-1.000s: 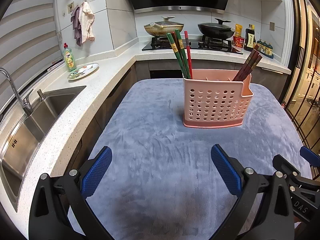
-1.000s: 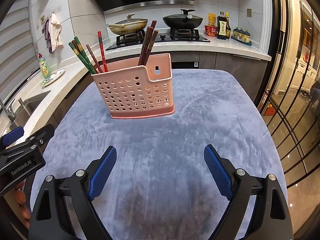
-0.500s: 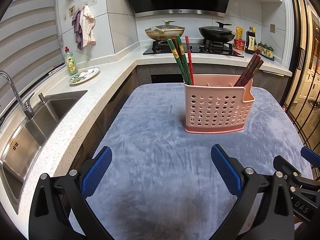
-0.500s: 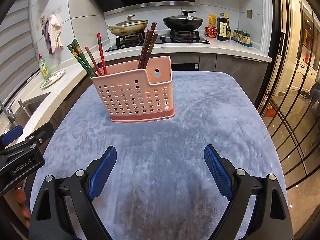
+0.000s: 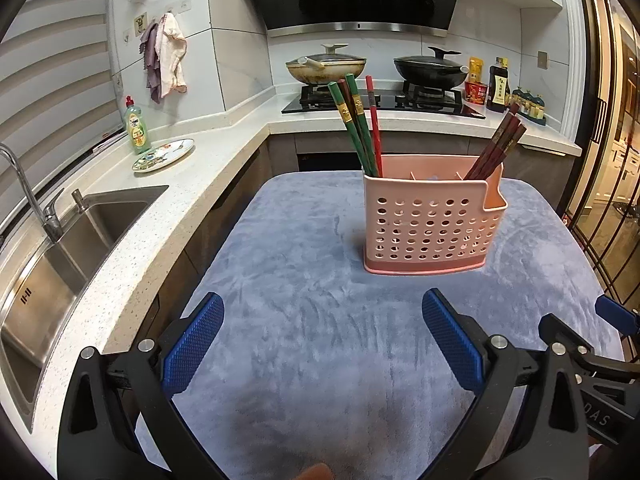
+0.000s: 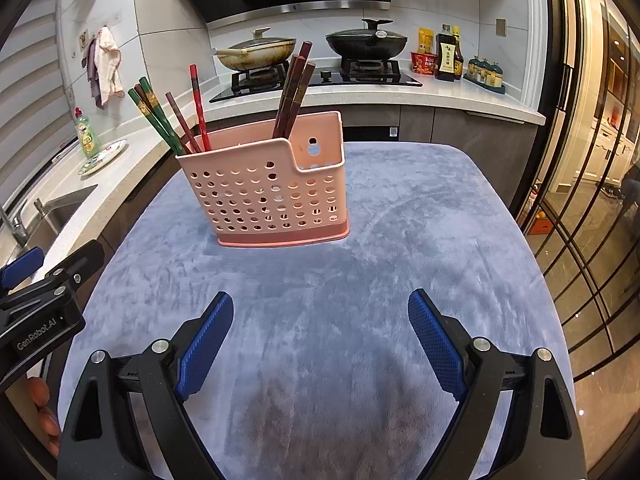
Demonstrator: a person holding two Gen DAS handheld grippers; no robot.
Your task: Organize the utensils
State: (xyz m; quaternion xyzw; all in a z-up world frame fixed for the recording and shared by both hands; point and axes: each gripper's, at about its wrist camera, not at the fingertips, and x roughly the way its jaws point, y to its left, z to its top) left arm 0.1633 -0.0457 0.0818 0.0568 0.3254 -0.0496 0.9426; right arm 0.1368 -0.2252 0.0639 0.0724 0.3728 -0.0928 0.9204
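A pink perforated utensil holder (image 5: 432, 220) stands upright on the grey-blue cloth (image 5: 320, 320); it also shows in the right wrist view (image 6: 272, 196). Green and red chopsticks (image 5: 360, 128) lean in its left compartment, and dark brown chopsticks (image 5: 496, 144) in its right one. They show in the right wrist view too, the green and red chopsticks (image 6: 168, 120) at left and the brown ones (image 6: 294, 88) at right. My left gripper (image 5: 322, 340) is open and empty, well short of the holder. My right gripper (image 6: 320, 344) is open and empty, also short of it.
A steel sink (image 5: 60, 264) and faucet lie left of the cloth, with a dish soap bottle (image 5: 136, 126) and a plate (image 5: 164, 155) on the counter. Two covered pans (image 5: 326, 66) sit on the stove behind. Glass doors (image 6: 592, 200) stand at right.
Both grippers have drawn back and tilted up slightly, so the holder sits lower in view. Both stay open and empty; the holder and chopsticks have not moved.
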